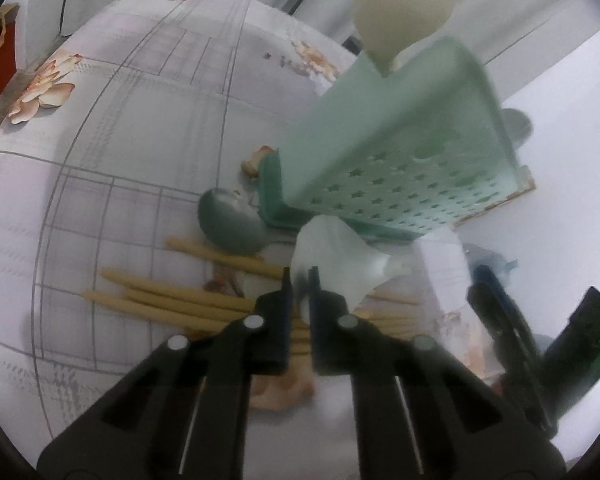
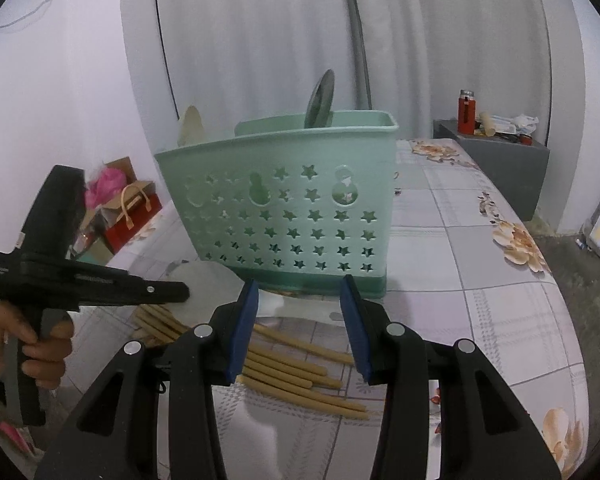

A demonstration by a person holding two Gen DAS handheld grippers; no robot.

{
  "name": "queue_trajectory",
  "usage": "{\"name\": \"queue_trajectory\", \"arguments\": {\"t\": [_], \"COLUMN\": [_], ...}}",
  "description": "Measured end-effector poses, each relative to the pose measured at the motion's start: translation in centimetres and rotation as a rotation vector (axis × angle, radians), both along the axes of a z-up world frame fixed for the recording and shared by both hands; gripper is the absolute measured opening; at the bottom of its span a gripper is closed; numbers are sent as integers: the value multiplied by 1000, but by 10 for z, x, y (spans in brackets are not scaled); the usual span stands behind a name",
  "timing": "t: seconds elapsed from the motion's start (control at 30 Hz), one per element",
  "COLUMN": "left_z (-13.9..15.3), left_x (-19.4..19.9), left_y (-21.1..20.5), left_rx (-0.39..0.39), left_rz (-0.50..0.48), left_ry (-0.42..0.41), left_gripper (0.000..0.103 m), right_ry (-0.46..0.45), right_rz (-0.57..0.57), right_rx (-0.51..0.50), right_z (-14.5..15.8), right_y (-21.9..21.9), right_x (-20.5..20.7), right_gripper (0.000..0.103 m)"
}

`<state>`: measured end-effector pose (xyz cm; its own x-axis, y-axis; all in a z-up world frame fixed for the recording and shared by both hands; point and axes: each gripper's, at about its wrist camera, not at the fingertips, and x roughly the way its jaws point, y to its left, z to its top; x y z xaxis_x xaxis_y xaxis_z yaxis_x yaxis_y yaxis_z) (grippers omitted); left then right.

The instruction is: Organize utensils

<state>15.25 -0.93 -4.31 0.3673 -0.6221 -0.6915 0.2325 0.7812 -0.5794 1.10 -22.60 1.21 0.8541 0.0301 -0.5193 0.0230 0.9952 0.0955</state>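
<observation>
A green perforated utensil holder (image 2: pixel 284 208) stands on the table; it also shows in the left wrist view (image 1: pixel 400 152), with a cream spoon (image 1: pixel 400 4) and a metal spoon (image 2: pixel 320 98) standing in it. My left gripper (image 1: pixel 299 276) is shut on a white plastic spoon (image 1: pixel 336 260), held just above the table in front of the holder. Several tan chopsticks (image 1: pixel 172 300) lie on the cloth, also in the right wrist view (image 2: pixel 296 368). A metal spoon (image 1: pixel 232 222) lies by the holder's base. My right gripper (image 2: pixel 300 292) is open and empty above the chopsticks.
A flowered, checked tablecloth (image 2: pixel 480 264) covers the table. A grey side cabinet (image 2: pixel 500 156) with a red bottle (image 2: pixel 466 112) stands at the far right. Bags (image 2: pixel 128 208) sit on the floor at the left. White curtains hang behind.
</observation>
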Motion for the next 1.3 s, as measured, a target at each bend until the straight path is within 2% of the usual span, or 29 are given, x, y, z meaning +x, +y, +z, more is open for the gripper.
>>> {"name": "queue_trajectory", "arguments": {"t": [0.3,0.47,0.63,0.73,0.83,0.97,1.07,1.3], "left_z": [28,49,64,69,71,66,60,47], "left_x": [-30,-51,-68,-75,-75,-75,-77,-73], "left_y": [36,82,129,151,165,173,182,191], "left_rx": [-100,-145,-160,-130,-101,-63,-72,-74], "left_rz": [4,84,211,293,341,368,372,381], "left_ry": [-69,-119,-178,-211,-220,-230,-221,-216], "left_gripper": [0,0,0,0,0,0,0,0], "right_ry": [-37,-17,52,125,175,232,300,378], "right_rz": [-9,44,192,281,318,339,353,393], "right_rx": [10,49,50,40,-1,-25,-29,-11], "right_z": [10,12,8,-2,-10,-22,-35,-46], "right_y": [-4,2,36,61,79,90,94,101], "right_x": [-7,4,34,55,71,89,98,90], "right_gripper": [42,42,42,42,42,42,42,41]}}
